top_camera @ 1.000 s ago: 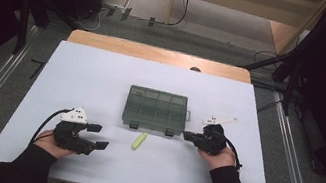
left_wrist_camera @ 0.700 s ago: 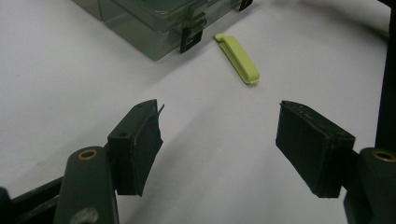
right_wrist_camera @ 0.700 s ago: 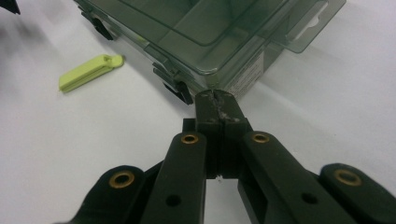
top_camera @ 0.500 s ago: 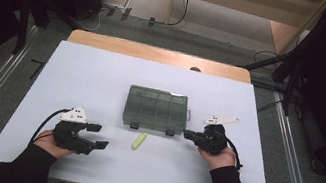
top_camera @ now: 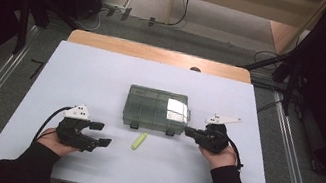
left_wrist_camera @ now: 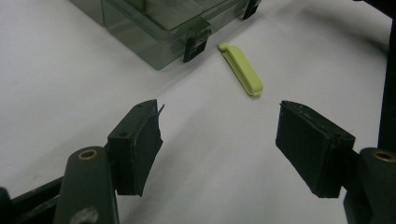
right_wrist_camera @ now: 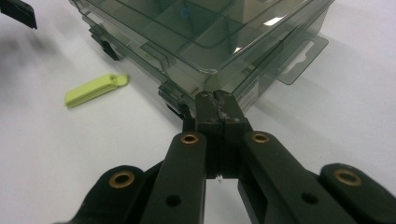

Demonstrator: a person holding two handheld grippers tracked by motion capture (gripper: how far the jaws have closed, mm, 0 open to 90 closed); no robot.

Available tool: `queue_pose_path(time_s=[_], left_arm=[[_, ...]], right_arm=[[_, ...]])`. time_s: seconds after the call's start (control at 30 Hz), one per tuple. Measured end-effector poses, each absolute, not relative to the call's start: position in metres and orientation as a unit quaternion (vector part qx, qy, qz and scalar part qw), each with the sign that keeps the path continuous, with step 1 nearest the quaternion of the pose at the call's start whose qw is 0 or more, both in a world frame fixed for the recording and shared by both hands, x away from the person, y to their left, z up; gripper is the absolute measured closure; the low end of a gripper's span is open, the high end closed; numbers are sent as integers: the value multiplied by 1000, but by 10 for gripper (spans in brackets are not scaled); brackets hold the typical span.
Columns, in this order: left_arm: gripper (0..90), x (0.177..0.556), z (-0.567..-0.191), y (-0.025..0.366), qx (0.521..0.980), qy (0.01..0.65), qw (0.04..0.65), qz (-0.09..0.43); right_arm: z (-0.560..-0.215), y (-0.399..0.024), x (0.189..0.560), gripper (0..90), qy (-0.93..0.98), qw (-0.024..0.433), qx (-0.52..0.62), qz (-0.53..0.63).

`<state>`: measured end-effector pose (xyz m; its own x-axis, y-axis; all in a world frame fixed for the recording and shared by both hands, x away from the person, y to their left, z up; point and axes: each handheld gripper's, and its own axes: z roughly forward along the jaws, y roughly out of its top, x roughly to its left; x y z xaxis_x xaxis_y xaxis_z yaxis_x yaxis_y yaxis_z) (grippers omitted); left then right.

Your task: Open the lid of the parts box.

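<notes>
- The clear compartment box (top_camera: 156, 110) lies closed in the middle of the high view, on the white table (top_camera: 103, 76), its two dark latches (left_wrist_camera: 196, 43) facing the lower edge of the frame.
- The right claw (top_camera: 190, 131) sits just right of centre, jaws pressed together on nothing, with the tips right at the box's lower right corner; whether they touch the plastic cannot be told.
- Risk: pushed at that corner with the jaws together, the light box would likely slide or swivel toward the left of the frame instead of opening, since nothing braces it on the far side.
- Risk: the tips could slip off the smooth corner (right_wrist_camera: 212, 79) and miss the nearby latch altogether.
- The left claw (top_camera: 101, 133) rests at the lower left of the high view, jaws spread wide and empty, well apart from the box, so it gives no support for now.
- A small lime-green clip (top_camera: 139, 141) lies on the table just below the box, between the two claws; a box that slides downward in the frame would bump it.
- In the left gripper view the clip (left_wrist_camera: 242, 68) lies ahead of the open jaws, in the way of a straight reach for the latch.
- The hang tab (right_wrist_camera: 299, 56) juts from the box's right end and could snag a sideways sweep.
</notes>
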<state>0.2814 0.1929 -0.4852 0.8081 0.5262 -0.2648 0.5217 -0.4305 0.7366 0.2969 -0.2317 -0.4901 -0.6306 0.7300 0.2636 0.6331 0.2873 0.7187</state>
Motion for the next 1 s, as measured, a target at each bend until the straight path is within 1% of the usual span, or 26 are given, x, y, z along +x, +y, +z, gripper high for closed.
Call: queue_pose_path(time_s=[0.37,0.67,0.87,1.0], left_arm=[[300,291,-488,193,847,312,430,5],[300,300,-489,192,846,315,429,-4],[300,305,-484,187,850,311,426,0],[300,310,-481,183,856,305,418,-9]], right_arm=[[-485,-228,302,900,798,63,419,428],[-480,-227,305,900,794,60,416,438],[-476,-227,309,896,790,57,419,444],[-475,-227,310,892,789,57,418,446]])
